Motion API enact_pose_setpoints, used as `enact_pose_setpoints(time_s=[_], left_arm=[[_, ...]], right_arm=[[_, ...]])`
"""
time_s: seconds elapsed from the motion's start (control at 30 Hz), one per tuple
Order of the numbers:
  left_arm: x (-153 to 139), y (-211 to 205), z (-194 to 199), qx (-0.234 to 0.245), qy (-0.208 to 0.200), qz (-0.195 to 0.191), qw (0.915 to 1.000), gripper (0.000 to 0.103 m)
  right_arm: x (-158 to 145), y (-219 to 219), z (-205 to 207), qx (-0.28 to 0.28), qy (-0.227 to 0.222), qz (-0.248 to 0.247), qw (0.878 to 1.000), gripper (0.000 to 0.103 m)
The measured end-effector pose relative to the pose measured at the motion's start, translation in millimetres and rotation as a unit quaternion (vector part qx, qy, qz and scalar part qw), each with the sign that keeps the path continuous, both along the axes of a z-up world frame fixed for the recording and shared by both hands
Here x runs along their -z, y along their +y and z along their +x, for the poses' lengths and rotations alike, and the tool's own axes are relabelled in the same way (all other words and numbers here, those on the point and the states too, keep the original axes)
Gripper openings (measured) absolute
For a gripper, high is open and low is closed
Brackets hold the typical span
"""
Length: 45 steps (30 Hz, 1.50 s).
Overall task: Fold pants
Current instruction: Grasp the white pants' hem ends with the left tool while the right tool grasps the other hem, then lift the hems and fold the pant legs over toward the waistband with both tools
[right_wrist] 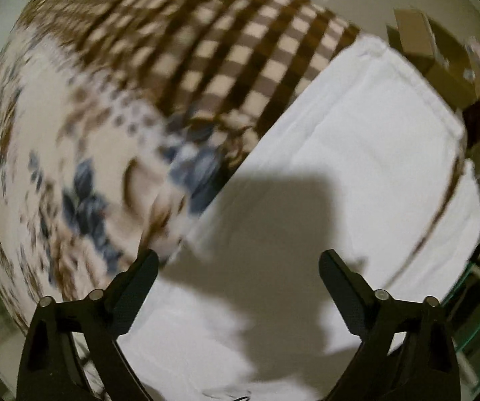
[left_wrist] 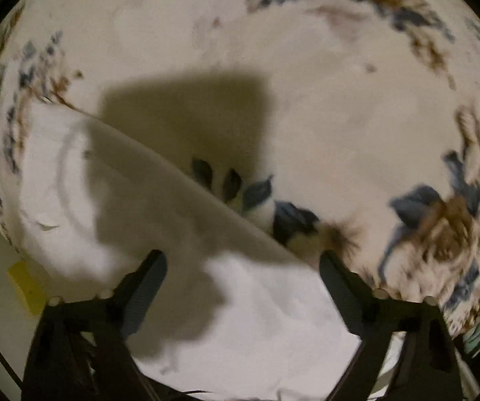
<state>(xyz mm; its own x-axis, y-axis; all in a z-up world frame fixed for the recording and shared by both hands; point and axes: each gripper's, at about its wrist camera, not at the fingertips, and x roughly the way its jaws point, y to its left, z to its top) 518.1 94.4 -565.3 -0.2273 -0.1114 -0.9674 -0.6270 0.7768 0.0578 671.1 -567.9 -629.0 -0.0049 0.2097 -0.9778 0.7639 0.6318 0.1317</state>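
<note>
White pants (left_wrist: 159, 234) lie flat on a floral cloth (left_wrist: 340, 100), filling the lower left of the left wrist view. My left gripper (left_wrist: 241, 264) is open above the pants' edge, holding nothing. In the right wrist view the white pants (right_wrist: 357, 153) lie folded, with a hemmed edge at the upper right. My right gripper (right_wrist: 238, 264) is open above them, empty. Both grippers cast dark shadows on the fabric.
The floral cloth (right_wrist: 56, 167) has blue and brown prints. A brown checked cloth (right_wrist: 223, 50) lies beyond the pants. Cardboard boxes (right_wrist: 434, 50) stand at the upper right. A yellow tag (left_wrist: 27, 287) shows at the lower left.
</note>
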Motion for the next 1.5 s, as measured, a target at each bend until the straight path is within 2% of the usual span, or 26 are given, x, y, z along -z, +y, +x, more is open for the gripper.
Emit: enact_pose_setpoints(time_s=[0.03,0.07,0.1,0.13,0.2,0.23,0.3,0.4,0.6,0.67,0.77,0.83,0.97,1.13,1.27,1.4,1.43,1.5], left_arm=[[3.8,0.6,-2.3,-0.002,0.003,0.004,1.0,0.075],[4.9,1.5,-5.7,-0.007,-0.002,0.007,0.9999,0.071],[3.7,1.9,-8.6,-0.01,-0.011,0.01,0.9998,0.057],[0.5,1.7,-11.7,-0.009,-0.019,0.018,0.9996,0.036],[-9.7,0.4,-18.3,-0.006,-0.042,0.026,0.9988,0.014],[-15.1,-0.3,-22.6,-0.006,-0.05,0.029,0.9983,0.011],[-30.7,-2.3,-35.4,-0.005,-0.075,0.032,0.9966,0.007],[-57.3,-5.8,-58.0,0.0,-0.108,0.036,0.9935,0.005],[-138.0,-15.8,-138.0,0.015,-0.183,0.035,0.9823,0.004],[-155.9,-13.2,-178.4,0.023,-0.205,0.031,0.9779,0.004],[-164.5,-14.9,-209.6,0.037,-0.22,0.026,0.9745,0.003],[-157.7,-21.8,-231.0,0.045,-0.217,0.025,0.9749,0.003],[-128.2,-23.9,-296.3,0.046,-0.176,0.013,0.9832,0.003],[-67.5,-29.5,-354.5,0.034,-0.122,0.003,0.9919,0.003],[-14.9,-32.9,-370.2,0.034,-0.089,0.001,0.9955,0.004],[0.3,-39.4,-372.2,0.049,-0.077,0.009,0.9958,0.008],[-2.2,-40.3,-371.9,0.048,-0.081,0.007,0.9955,0.008],[-13.8,-40.7,-373.2,0.048,-0.093,0.008,0.9945,0.011]], right_arm=[[8.7,-2.1,0.9,0.006,0.003,0.004,1.0,0.094],[18.2,-3.5,4.2,0.012,0.005,0.004,1.0,0.086],[25.7,-4.4,7.1,0.017,0.003,0.005,1.0,0.077],[32.9,-4.4,9.9,0.021,0.001,0.007,1.0,0.072],[42.0,-1.9,15.4,0.022,-0.005,-0.001,1.0,0.052],[42.5,-0.3,16.5,0.02,-0.008,-0.008,1.0,0.045],[40.8,4.0,19.1,0.008,-0.017,-0.023,1.0,0.014],[32.2,12.8,15.2,-0.005,-0.033,-0.029,0.999,0.005],[-16.8,28.9,-27.1,-0.039,-0.084,-0.024,0.995,0.004],[-34.3,30.4,-47.9,-0.043,-0.097,-0.018,0.994,0.004],[-59.8,13.1,-85.1,-0.05,-0.106,-0.008,0.993,0.004],[-68.0,-0.4,-113.9,-0.057,-0.104,-0.007,0.993,0.004],[-78.1,-39.5,-191.9,-0.083,-0.083,-0.009,0.993,0.004],[-39.6,-49.1,-259.0,-0.103,-0.036,-0.02,0.994,0.004],[-1.9,-56.4,-291.0,-0.1,-0.012,-0.027,0.995,0.004],[31.1,-62.1,-306.2,-0.111,0.005,-0.009,0.994,0.005],[36.2,-66.6,-309.9,-0.113,0.005,0.003,0.994,0.007],[39.5,-77.7,-318.5,-0.108,0.002,0.027,0.994,0.034]])
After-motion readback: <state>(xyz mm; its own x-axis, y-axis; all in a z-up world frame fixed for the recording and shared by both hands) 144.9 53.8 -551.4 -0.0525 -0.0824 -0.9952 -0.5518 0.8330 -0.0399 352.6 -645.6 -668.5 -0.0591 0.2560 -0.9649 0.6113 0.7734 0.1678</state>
